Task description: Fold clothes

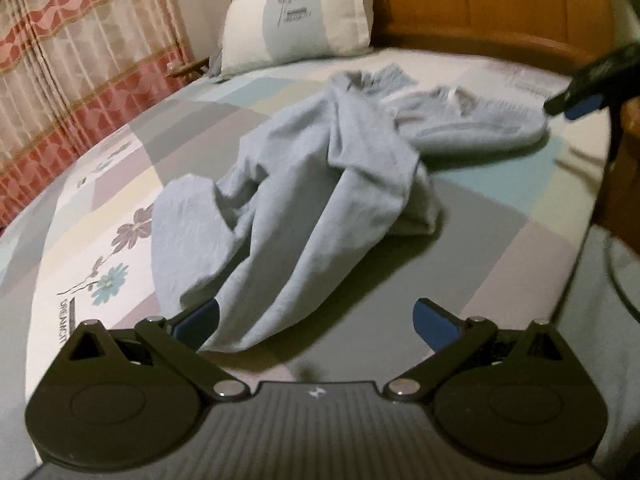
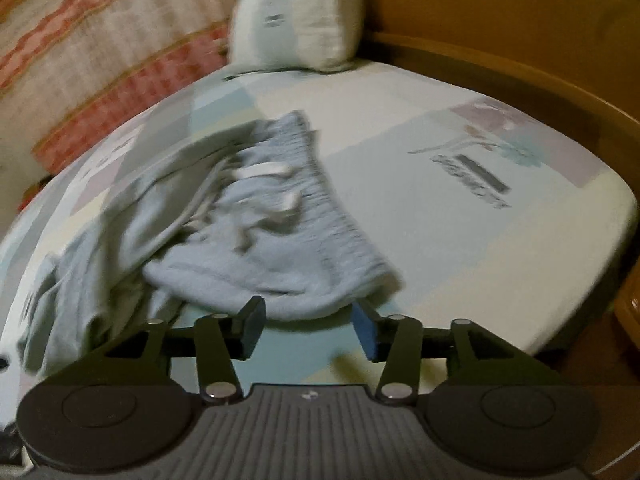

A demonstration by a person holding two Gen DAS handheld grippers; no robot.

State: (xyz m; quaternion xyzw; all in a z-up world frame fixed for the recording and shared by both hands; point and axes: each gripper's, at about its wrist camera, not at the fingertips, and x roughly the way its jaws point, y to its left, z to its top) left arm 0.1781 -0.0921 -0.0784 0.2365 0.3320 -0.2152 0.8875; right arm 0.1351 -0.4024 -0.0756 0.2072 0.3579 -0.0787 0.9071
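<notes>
Light grey-blue sweatpants (image 1: 320,176) lie crumpled on the patterned bedsheet (image 1: 492,220). Their legs run toward the left wrist camera and the waistband (image 2: 320,216) with its white drawstring lies at the far right. My left gripper (image 1: 316,320) is open wide just above the sheet. A leg's hem lies against its left finger (image 1: 200,320) and reaches into the gap, unpinched. My right gripper (image 2: 309,330) is open at the waist end, with the cloth's folded edge just beyond its tips. It also shows in the left wrist view as the right gripper (image 1: 576,100), hovering beside the waistband.
A pillow (image 1: 296,16) leans on the wooden headboard (image 1: 500,0) at the back. A striped red and cream curtain (image 1: 80,60) hangs along the left. The bed's edge (image 2: 592,280) drops off at the right, with wooden furniture beyond it.
</notes>
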